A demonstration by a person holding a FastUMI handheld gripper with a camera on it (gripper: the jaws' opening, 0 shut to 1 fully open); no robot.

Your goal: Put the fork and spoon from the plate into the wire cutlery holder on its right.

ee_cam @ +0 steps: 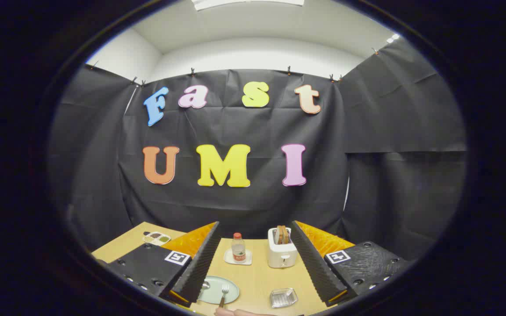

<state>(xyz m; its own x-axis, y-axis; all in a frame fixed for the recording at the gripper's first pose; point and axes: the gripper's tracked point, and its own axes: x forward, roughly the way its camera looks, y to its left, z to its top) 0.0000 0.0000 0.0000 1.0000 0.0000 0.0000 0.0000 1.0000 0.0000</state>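
A pale green plate (pixel 215 290) lies on the wooden table between my fingers, close to the left finger (pixel 196 263). A fork (pixel 223 293) rests on the plate's right side, tines pointing away from me. A spoon (pixel 205 285) peeks out at the plate's left edge, partly hidden by the left finger. The wire cutlery holder (pixel 283 297) sits on the table to the plate's right, near the right finger (pixel 316 263). My gripper (pixel 257 287) is open, held above the table with nothing between its fingers.
Further back on the table (pixel 257 274) stand a small bottle (pixel 238 248) on a white coaster and a white toaster (pixel 282 252) with bread slices in it. A small divided dish (pixel 157 238) lies at the far left. A fingertip (pixel 235 312) shows below the fork.
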